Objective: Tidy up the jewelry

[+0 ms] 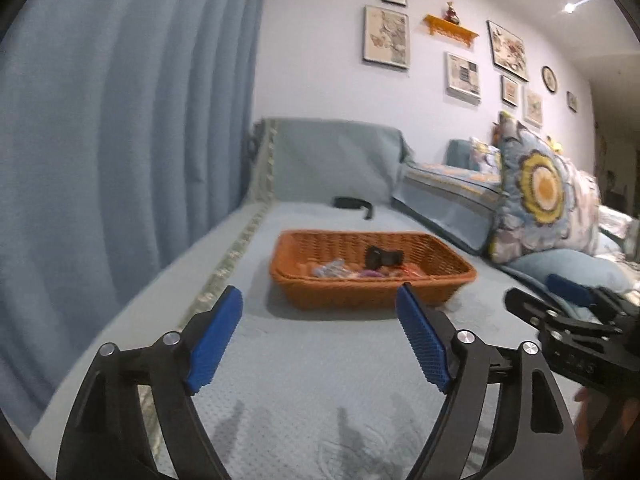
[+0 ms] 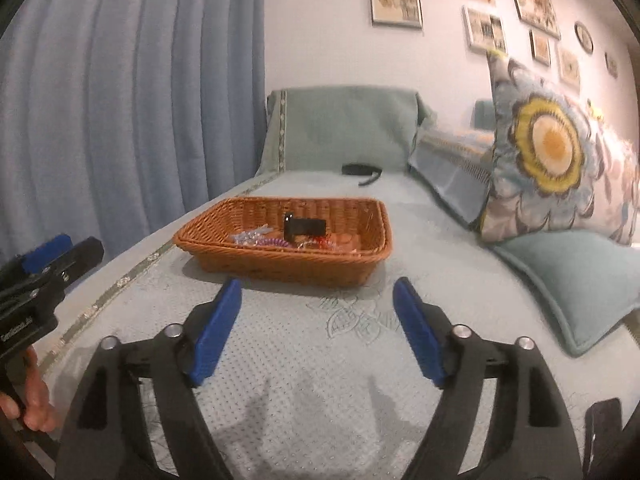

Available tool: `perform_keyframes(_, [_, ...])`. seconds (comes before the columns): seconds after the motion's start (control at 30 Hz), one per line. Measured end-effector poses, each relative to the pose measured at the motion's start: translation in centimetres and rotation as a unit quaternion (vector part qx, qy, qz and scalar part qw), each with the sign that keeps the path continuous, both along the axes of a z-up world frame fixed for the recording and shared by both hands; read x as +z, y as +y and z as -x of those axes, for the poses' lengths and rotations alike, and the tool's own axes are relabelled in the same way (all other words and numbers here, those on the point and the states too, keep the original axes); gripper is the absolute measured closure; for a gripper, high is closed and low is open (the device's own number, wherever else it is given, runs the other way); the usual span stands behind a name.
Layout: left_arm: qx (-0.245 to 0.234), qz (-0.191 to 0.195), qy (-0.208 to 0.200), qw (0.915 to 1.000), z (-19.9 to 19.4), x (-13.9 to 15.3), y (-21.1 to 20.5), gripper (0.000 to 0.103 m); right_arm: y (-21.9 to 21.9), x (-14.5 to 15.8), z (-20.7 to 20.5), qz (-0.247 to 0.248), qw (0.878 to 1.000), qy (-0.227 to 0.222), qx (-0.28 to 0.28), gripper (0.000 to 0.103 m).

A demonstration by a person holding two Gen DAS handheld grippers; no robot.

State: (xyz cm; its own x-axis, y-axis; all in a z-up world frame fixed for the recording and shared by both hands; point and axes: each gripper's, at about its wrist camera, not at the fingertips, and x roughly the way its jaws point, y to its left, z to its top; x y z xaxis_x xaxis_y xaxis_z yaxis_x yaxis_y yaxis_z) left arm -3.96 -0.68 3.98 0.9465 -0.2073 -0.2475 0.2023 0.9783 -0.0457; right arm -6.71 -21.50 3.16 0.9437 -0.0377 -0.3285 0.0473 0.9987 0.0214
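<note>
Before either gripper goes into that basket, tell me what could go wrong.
1. The jewelry lies heaped in the basket, with a black box on top; open jaws could catch several pieces together.
2. The basket sits on a soft sofa cover; a push on its rim may tip or slide it.
3. The left gripper and right gripper are close side by side and could collide over the basket.

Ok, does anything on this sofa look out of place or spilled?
Nothing is spilled: the jewelry sits inside the wicker basket. One oddity is a black strap-like item lying loose on the seat behind the basket, apart from it. Whether it belongs with the jewelry I cannot tell.
</note>
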Motion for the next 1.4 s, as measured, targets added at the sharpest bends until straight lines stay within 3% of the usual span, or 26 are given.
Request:
perform_keyframes(0.13, [0.042, 0.033, -0.012, 0.9985, 0.2, -1.3, 1.1, 0.019, -0.1, -0.8, -0.1, -0.002, 1.0, -0.013, -0.013, 0.022])
perform_keyframes(0.27, [0.055, 0.022, 0.003, 0.9983, -0.4, -1.9, 1.1, 0.019, -0.2, -1.2, -0.4, -0.007, 1.0, -0.018, -0.021, 0.022])
perform_keyframes(0.47, [0.065, 0.001, -0.011, 0.9978, 0.1, -1.9, 0.4, 0.011, -0.9, -1.4, -0.3, -0.017, 0.999, -0.021, -0.039, 0.02])
perform_keyframes(0.63, [0.07, -0.024, -0.018, 0.9971, 0.4, -2.0, -0.5, 0.011, -1.2, -1.5, -0.5, -0.022, 0.999, -0.006, -0.044, 0.016])
perform_keyframes(1.4, [0.076, -0.03, -0.013, 0.9966, 0.0, -1.8, -0.7, 0.008, -0.8, -1.7, -0.2, -0.011, 0.999, -0.01, -0.048, 0.012])
